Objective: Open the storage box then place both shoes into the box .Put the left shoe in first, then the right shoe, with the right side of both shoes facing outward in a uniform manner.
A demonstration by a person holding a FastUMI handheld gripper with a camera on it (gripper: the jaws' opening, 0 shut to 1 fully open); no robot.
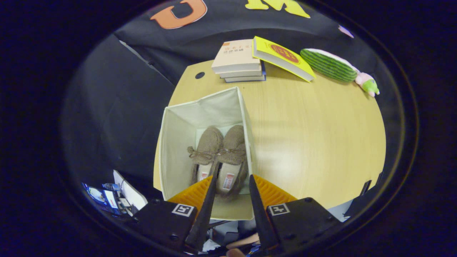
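Both shoes (219, 157) seated side by side in storage box (178, 142); gripper (232, 185) held above, jaws apart, empty. Straight-up retreat advised, box walls avoided.

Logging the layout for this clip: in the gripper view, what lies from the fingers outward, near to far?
Open gripper, nothing between its fingers → storage box holding both shoes → bare table → stack of books at the far edge.
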